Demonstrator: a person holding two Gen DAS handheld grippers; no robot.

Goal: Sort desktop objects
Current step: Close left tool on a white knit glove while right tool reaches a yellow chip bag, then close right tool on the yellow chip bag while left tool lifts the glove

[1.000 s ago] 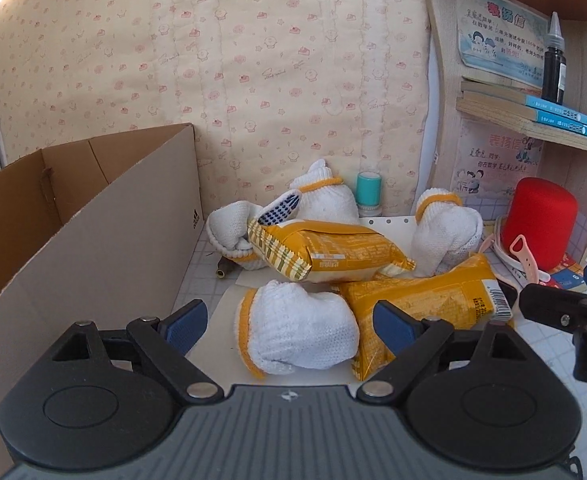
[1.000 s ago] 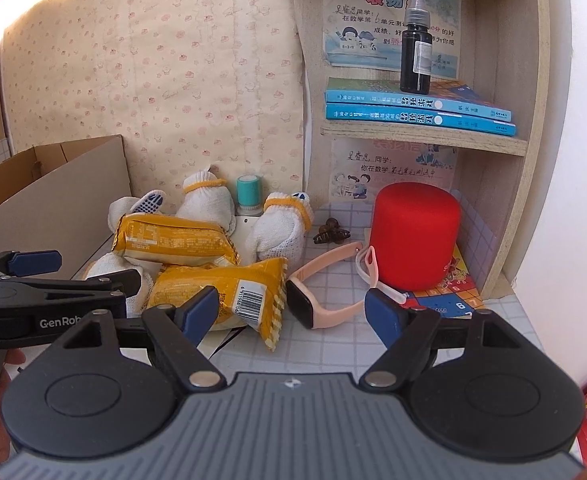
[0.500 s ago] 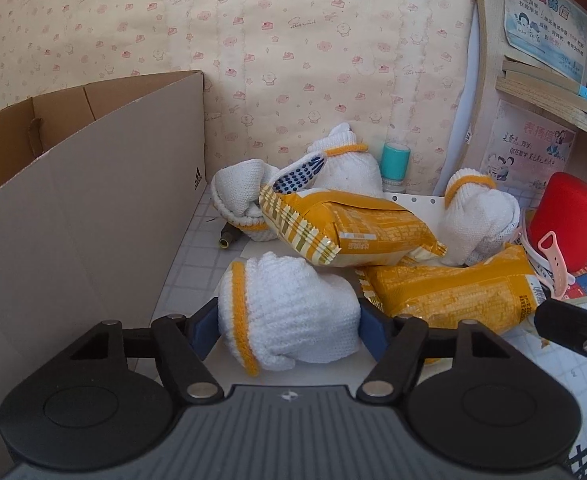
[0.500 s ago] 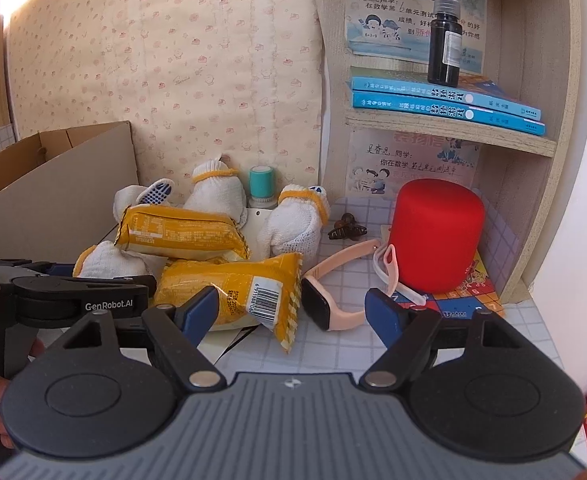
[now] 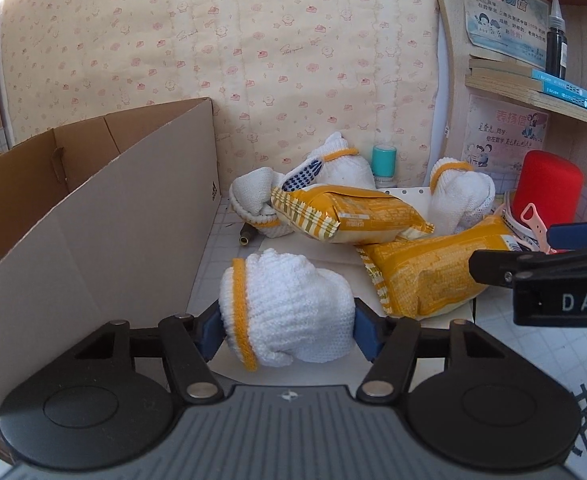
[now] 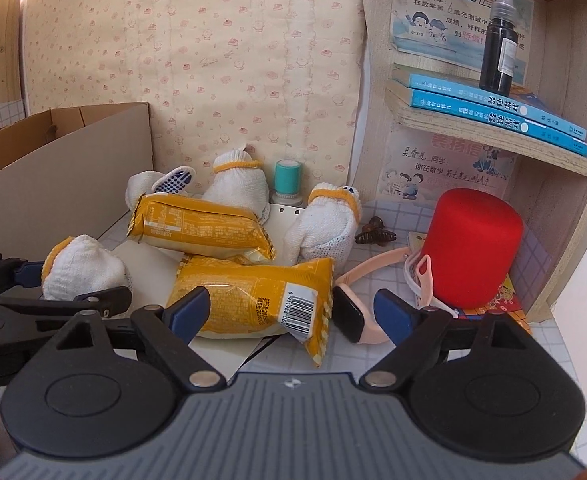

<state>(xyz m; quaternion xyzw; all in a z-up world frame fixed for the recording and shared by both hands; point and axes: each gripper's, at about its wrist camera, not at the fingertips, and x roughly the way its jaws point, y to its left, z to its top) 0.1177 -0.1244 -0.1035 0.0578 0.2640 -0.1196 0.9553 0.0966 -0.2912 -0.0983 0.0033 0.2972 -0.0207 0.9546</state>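
Note:
My left gripper point(image 5: 287, 330) is shut on a balled white glove with a yellow cuff point(image 5: 289, 308), on the white paper right of the cardboard box point(image 5: 105, 240); the glove also shows in the right wrist view point(image 6: 83, 268). Behind it lie two yellow snack packs point(image 5: 349, 216) point(image 5: 425, 272) and more balled white gloves point(image 5: 459, 192). My right gripper point(image 6: 295, 316) is open and empty, its fingers either side of the near yellow pack point(image 6: 253, 296) and the pink watch point(image 6: 357, 316).
A red cylinder point(image 6: 469, 248) stands at the right under a wooden shelf with blue books point(image 6: 493, 112) and a black bottle point(image 6: 501, 36). A teal-capped bottle point(image 6: 287, 180) and a brown hair clip point(image 6: 375, 234) sit near the back wall.
My left gripper has moved forward over the near glove and closed on it. My right gripper has moved forward toward the near yellow pack and the watch, still open.

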